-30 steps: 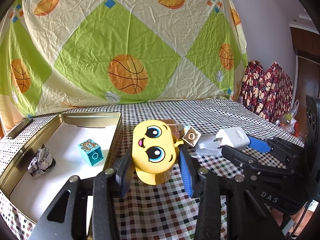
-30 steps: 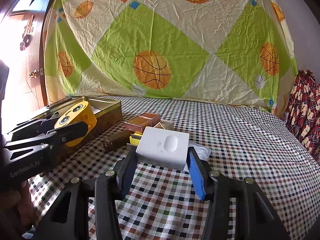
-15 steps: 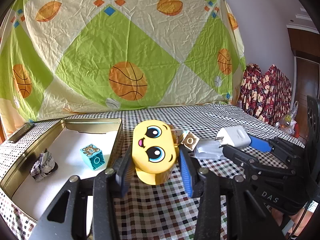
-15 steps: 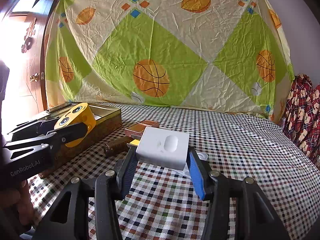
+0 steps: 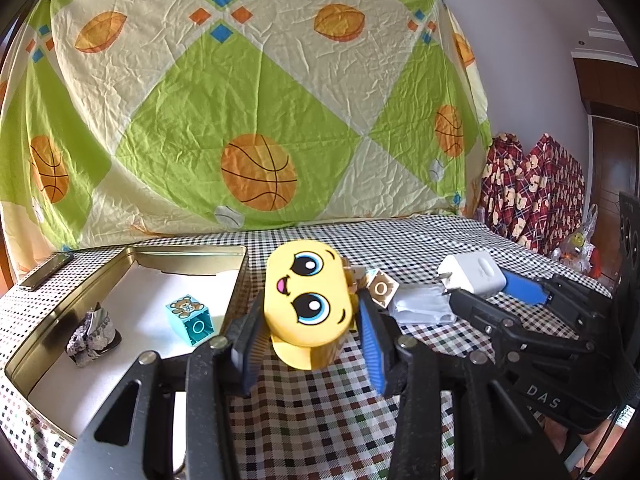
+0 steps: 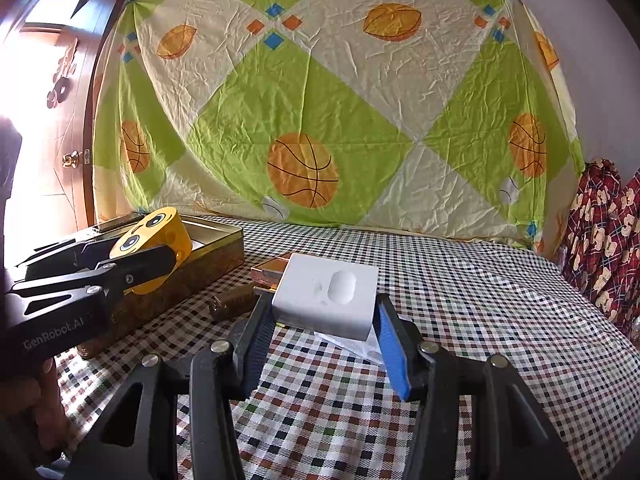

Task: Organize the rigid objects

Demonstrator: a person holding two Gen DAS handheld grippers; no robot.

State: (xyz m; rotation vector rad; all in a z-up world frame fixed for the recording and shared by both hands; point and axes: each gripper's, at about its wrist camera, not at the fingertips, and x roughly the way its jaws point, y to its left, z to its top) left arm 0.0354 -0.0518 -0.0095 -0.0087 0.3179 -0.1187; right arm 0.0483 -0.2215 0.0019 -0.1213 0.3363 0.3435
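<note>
— Over the checked cloth (image 5: 320, 412), what do we hold in the left gripper (image 5: 310, 326)?

— We hold the yellow toy (image 5: 306, 302). Both pads clamp its sides, and it hangs clear of the cloth, just right of the tin (image 5: 188, 250). Its cartoon face tilts up toward our camera; its long axis runs away from us, along the fingers.

— And the right gripper (image 6: 326, 322)?

— We grip the white charger (image 6: 326, 296) there, pads pressed on its two short ends, so its long axis lies across the fingers. From the left camera we see its prongs (image 5: 446, 280) pointing left, toward the toy. It too is off the cloth, above a clear wrapper (image 6: 356, 344).

— What sits in the tin?

— We see a blue cube (image 5: 190, 319) with a bear on top and an "O" on its side, and a crumpled foil scrap (image 5: 90, 334) nearer the left wall.

— Anything between our two grippers?

— A wooden "O" cube (image 5: 382, 288) beside the toy, with small brown blocks (image 6: 274, 268) and a dark roll (image 6: 232, 304) nearby on the cloth.
</note>
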